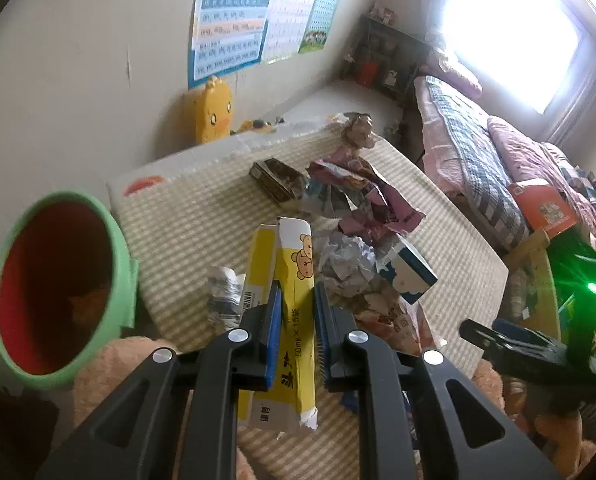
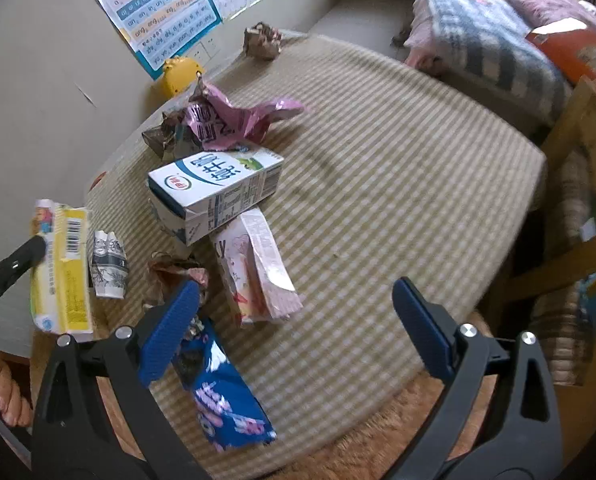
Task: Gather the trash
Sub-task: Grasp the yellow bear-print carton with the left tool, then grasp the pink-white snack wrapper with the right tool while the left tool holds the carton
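My left gripper [image 1: 297, 294] is shut on a yellow medicine box [image 1: 286, 280] with a bear picture and holds it above the checked table [image 1: 202, 216]. The box also shows in the right wrist view [image 2: 64, 264] at the far left. A green bin with a red inside [image 1: 58, 292] lies tilted at the left. My right gripper [image 2: 298, 316] is open and empty above the table's near edge. Trash lies on the table: a milk carton [image 2: 218, 188], a pink-white packet [image 2: 258, 268], a blue wrapper [image 2: 226, 396], a pink wrapper [image 2: 234, 120], crumpled paper [image 2: 108, 264].
A brown crumpled ball [image 2: 263, 40] sits at the table's far edge. A yellow duck toy [image 1: 214, 110] leans on the wall under posters. A bed [image 1: 498, 152] with quilts stands to the right. A wooden chair [image 2: 578, 208] is at the table's right side.
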`<state>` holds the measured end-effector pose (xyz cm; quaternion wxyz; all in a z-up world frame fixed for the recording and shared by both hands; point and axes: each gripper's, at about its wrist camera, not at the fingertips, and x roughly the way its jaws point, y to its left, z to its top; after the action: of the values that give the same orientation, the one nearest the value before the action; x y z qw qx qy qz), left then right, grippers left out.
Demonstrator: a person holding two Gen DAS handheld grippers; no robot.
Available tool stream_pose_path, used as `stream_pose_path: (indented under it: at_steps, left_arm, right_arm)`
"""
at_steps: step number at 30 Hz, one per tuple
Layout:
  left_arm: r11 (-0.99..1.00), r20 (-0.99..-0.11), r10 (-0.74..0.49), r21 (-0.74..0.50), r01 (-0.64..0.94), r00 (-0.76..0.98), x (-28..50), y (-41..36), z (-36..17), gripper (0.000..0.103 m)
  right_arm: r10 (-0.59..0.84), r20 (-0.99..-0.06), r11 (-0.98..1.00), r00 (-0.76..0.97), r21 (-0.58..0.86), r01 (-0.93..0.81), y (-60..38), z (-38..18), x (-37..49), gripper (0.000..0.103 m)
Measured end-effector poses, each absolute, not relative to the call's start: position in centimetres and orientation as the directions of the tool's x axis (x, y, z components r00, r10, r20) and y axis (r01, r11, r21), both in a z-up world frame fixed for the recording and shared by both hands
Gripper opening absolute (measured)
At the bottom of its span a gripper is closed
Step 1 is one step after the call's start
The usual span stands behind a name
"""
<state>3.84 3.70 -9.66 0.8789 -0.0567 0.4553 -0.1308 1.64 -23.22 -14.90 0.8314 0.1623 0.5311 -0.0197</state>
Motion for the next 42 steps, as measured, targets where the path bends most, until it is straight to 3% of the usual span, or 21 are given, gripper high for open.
stream_pose_path:
  at_steps: [11,15,17,21,28,42]
  left_arm:
    - [0.954,-0.791,-0.295,-0.215,0.208,0.536,3.2,3.1,-10.0,0.013]
    - [0.954,-0.794,-0.296,-0.214,0.212,0.531,3.2,2.8,-10.2,0.013]
    - [0.953,-0.797,-0.299,-0.216,0.213,0.526,3.2,2.7,-10.3,0.013]
    - [0.952,-0.798,-0.3,-0.214,0.22,0.522,3.2,2.5,-10.4,0.013]
    - [0.953,-0.796,-0.295,-0.208,0.22,0.529,3.1,2.4,-10.3,0.013]
    - [0.958,-0.751,-0.277,-0.168,0.231,0.6,2.6,3.1,-8.5,0.013]
  right_arm:
    - [0.192,-0.923,0.958,0.335,0.25,0.139,-20.4,-19.7,5.4,0.093]
    - [0.23,-0.918,0.95,0.322,0.283,0.13,-20.3,-20.3,5.2,0.072]
    - [0.267,-0.906,0.936,0.328,0.325,0.137,-20.6,-20.4,4.9,0.056]
    - [0.308,-0.884,0.913,0.353,0.378,0.151,-21.5,-19.5,4.0,0.051]
    - [0.322,-0.836,0.889,0.444,0.428,0.161,-22.9,-15.3,1.4,0.05]
    - [0.265,-0.753,0.918,0.602,0.388,0.08,-21.5,-6.4,-0.8,0.048]
